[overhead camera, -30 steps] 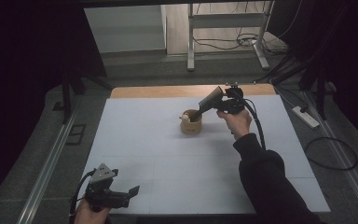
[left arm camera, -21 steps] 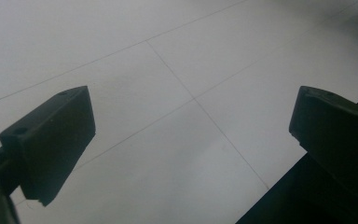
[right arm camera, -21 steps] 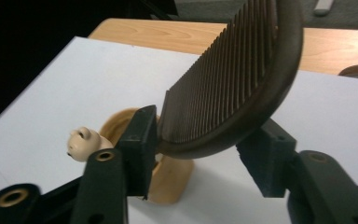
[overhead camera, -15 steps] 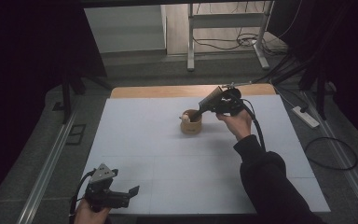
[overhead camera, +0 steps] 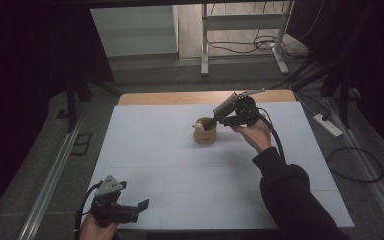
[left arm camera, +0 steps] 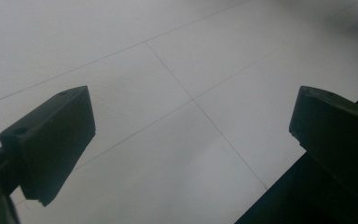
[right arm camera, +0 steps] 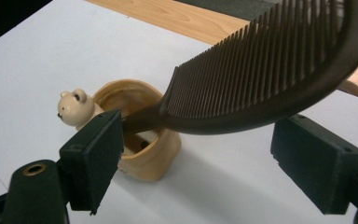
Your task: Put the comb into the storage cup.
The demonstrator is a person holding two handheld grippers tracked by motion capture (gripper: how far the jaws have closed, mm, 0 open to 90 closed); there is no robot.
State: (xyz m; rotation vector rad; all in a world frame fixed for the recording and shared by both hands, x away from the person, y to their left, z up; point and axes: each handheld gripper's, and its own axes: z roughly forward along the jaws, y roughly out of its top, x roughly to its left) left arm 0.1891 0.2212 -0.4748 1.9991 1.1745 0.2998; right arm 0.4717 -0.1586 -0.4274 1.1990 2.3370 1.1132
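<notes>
A white-topped bench with a bare wooden strip along its far edge carries a small round tan wooden cup with a cream bear-head figure on its rim, standing right of centre toward the far side. In the right claw view the bear head sits on the cup's left rim, and the cup's inside is hollow with a hole or two in its floor.

A long dark brown plastic comb with fine teeth leans out of the cup: its narrow handle end goes down into the cup's mouth, while the toothed length rises at a slant up and to the right. In the high view the comb runs from the cup up toward the right claw, which a hand in a black sleeve holds just right of the cup. The right claw stands wide, its two black jaws on either side of the comb; the left jaw looks close to the handle, though whether it touches is hard to judge, and the right jaw is clearly apart from the comb.

The left claw rests low at the near left corner of the bench, well apart from the cup. The left claw is spread wide, with bare white benchtop between its jaws.
</notes>
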